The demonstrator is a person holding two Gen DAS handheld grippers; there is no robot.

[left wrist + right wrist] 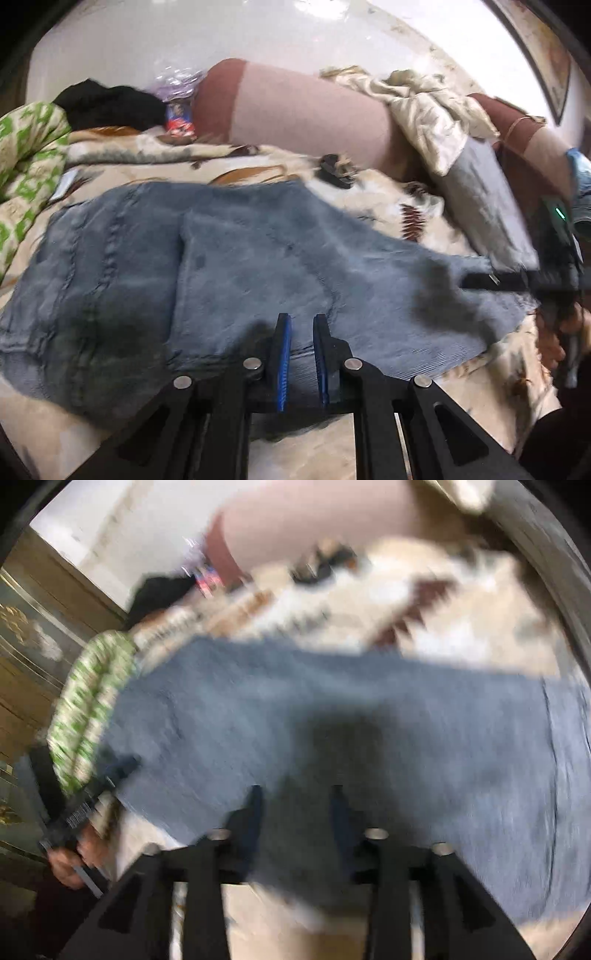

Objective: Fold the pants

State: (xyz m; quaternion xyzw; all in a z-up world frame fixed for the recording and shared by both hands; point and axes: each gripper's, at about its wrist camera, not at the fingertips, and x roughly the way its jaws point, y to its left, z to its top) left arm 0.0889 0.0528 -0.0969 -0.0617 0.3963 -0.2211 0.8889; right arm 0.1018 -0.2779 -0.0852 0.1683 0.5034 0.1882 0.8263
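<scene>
Blue-grey denim pants (pixel 221 266) lie folded on a patterned bedspread (pixel 388 206). My left gripper (pixel 302 328) hovers just above the pants' near edge, its blue-padded jaws a small gap apart and holding nothing. The right gripper shows at the right edge of the left wrist view (pixel 480 277), reaching over the pants' right end. In the blurred right wrist view the pants (pixel 332 709) fill the middle and my right gripper (pixel 295 797) is open above them, empty. The left gripper shows at the left of that view (pixel 122 766).
A pink and brown bolster pillow (pixel 306 110) lies at the back. A green patterned quilt (pixel 29 162) is at the left, black clothing (pixel 107 103) behind it. Crumpled cream cloth (pixel 424 107) and a grey cushion (pixel 480 199) are at the right. A small dark object (pixel 336 170) lies on the bedspread.
</scene>
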